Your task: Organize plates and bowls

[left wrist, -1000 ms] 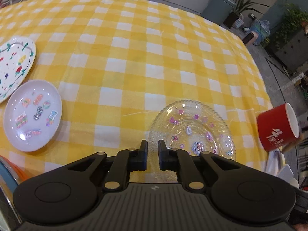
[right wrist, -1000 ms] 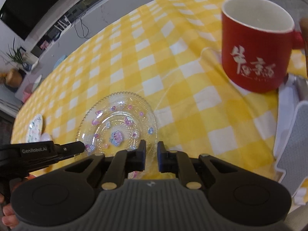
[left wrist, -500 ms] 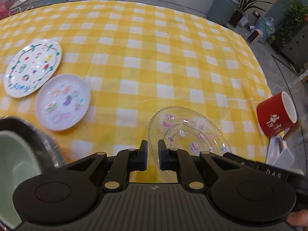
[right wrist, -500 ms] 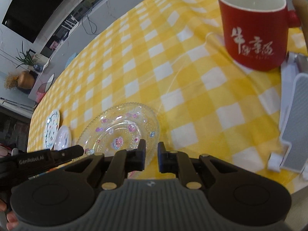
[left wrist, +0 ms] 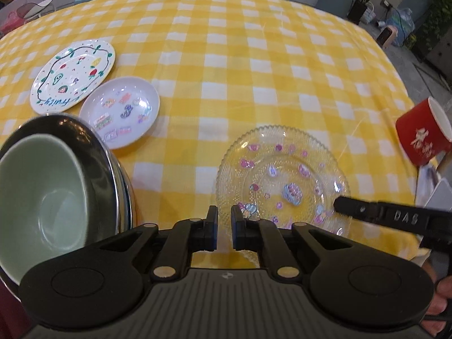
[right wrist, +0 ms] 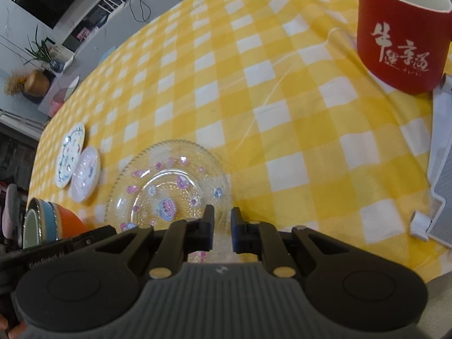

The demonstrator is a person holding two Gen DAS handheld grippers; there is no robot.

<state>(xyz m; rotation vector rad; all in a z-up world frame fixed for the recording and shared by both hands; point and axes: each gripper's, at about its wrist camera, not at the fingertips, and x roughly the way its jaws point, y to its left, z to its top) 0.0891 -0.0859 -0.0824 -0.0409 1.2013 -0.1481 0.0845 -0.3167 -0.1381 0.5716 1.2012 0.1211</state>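
Setting: A yellow-and-white checked tablecloth covered a round table, with potted plants and a dark screen behind.
Glass plate: The clear sticker-dotted glass plate lay flat near the table's front edge, under both grippers.
Other dishes: A "fruity" painted plate and a white sticker plate sat touching at far left; nested bowls, green innermost, stood nearer.
Left gripper: Clenched, nothing between its jaws, above the plate's near rim.
Right gripper: Clenched and empty too.
Risk: Closed jaws could nudge the slick plate off the edge; the red mug stood close enough to be knocked.
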